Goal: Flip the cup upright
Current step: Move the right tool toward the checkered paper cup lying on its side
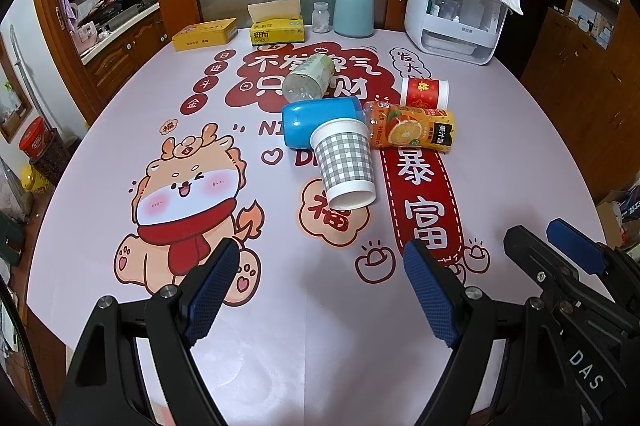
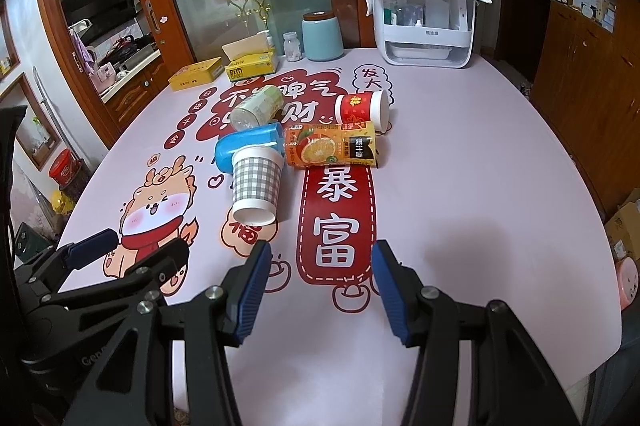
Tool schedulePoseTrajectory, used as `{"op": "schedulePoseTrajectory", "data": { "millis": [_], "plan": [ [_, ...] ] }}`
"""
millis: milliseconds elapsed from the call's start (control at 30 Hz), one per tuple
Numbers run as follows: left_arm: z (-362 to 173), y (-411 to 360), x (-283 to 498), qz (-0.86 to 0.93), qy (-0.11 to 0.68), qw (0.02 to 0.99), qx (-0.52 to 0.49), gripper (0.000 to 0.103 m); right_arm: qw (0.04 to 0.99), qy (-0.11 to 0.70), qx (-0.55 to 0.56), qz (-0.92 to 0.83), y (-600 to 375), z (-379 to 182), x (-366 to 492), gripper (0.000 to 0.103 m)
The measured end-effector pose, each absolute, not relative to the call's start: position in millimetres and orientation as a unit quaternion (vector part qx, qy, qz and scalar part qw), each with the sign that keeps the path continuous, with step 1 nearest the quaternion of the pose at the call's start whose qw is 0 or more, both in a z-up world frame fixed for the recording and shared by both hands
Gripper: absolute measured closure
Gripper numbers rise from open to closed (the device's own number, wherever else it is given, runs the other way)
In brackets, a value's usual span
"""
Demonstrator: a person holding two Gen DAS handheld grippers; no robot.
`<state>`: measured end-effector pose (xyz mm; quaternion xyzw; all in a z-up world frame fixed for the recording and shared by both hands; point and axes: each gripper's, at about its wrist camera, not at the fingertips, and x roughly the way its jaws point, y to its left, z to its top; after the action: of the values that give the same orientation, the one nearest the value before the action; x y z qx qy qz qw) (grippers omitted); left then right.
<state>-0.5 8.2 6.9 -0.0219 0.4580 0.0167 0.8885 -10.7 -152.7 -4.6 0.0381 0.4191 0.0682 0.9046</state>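
A grey-checked paper cup (image 1: 347,162) (image 2: 255,185) lies on its side mid-table, its base end toward me. A blue cup (image 1: 320,120) (image 2: 248,145), a red paper cup (image 1: 425,93) (image 2: 362,109), an orange juice bottle (image 1: 412,130) (image 2: 330,145) and a clear bottle (image 1: 309,76) (image 2: 256,108) lie on their sides around it. My left gripper (image 1: 320,262) is open and empty, near the front edge, short of the checked cup. My right gripper (image 2: 320,262) is open and empty, to the right of the left one.
The table carries a pink cloth (image 1: 280,326) (image 2: 480,206) with a cartoon dragon and red lettering. At the back stand a yellow tin (image 1: 204,33), a tissue box (image 1: 276,26), a small jar (image 1: 321,17), a light blue canister (image 1: 354,12) and a white organiser box (image 1: 456,18).
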Motion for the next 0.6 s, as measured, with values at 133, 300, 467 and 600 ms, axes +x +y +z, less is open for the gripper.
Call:
{"op": "schedulePoseTrajectory", "data": {
  "millis": [133, 300, 467, 600],
  "plan": [
    [7.7, 8.3, -2.0, 0.017, 0.455, 0.890, -0.020, 0.020, 0.905, 0.419, 0.037, 0.068, -152.3, -5.2, -11.2, 0.050],
    [9.0, 10.1, -2.6, 0.020, 0.449, 0.893, -0.019, 0.020, 0.906, 0.415, 0.037, 0.069, -150.5, -5.1, -10.3, 0.050],
    [9.0, 12.0, -2.6, 0.021, 0.448, 0.894, -0.019, 0.020, 0.907, 0.413, 0.033, 0.069, -147.4, -3.2, -11.0, 0.050],
    [10.1, 15.2, -3.3, 0.021, 0.447, 0.894, -0.023, 0.020, 0.907, 0.414, 0.034, 0.072, -145.4, -2.7, -10.3, 0.050]
  ]
}}
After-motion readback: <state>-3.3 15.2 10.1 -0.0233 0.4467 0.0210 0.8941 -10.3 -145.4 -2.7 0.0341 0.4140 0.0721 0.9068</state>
